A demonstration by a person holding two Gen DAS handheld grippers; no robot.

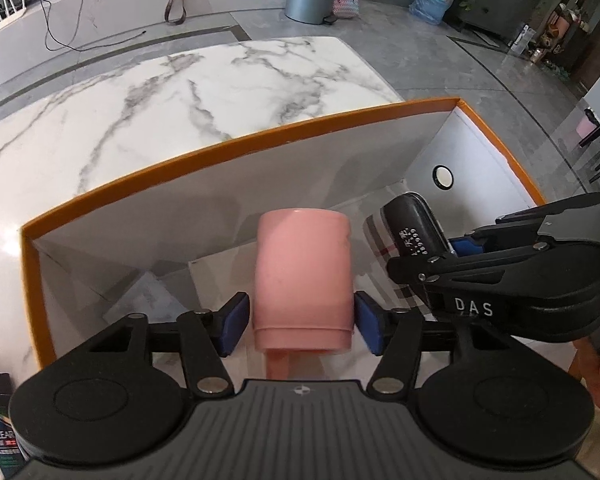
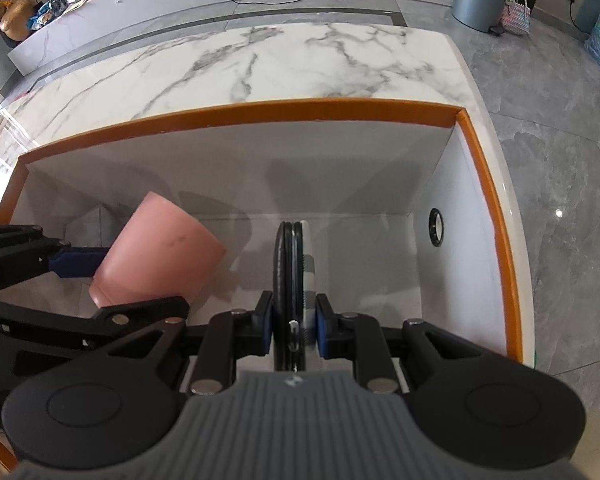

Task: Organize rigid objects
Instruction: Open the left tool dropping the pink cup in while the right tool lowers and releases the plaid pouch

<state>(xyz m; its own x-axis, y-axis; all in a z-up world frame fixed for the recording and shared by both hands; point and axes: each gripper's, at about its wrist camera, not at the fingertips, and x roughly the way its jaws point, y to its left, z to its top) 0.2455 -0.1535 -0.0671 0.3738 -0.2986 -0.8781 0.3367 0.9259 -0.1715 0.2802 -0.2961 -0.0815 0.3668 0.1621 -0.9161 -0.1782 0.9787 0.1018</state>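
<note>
1. My left gripper (image 1: 302, 322) is spread: its blue pads (image 1: 233, 326) stand just off either side of the pink cup (image 1: 303, 276), with a sliver of daylight on both flanks, so nothing is pinched there.
2. The cup sits inside the orange-edged box (image 1: 236, 142), rim end toward me. Its long axis runs away from my fingers along my line of sight, and it leans in the right wrist view. Matte, smooth, slightly barrel-shaped, hard-looking; I judge it set down, though I cannot see its underside touching the floor.
3. My right gripper (image 2: 293, 326) is pressed tight on a flat black case (image 2: 288, 264), held edge-on. It has a rounded, disc-like rim and a seam down the middle, with something plaid and white behind it.
4. The case hangs just right of the cup, above the bare white floor of the box. So the right hand is the one placed to lower it straight down, the cup's flank being the thing to clear.
5. Farther off: the white inner wall with a round black-ringed hole (image 2: 436, 227).
6. Beyond the box lies the glossy veined marble tabletop (image 2: 260, 64).
</note>
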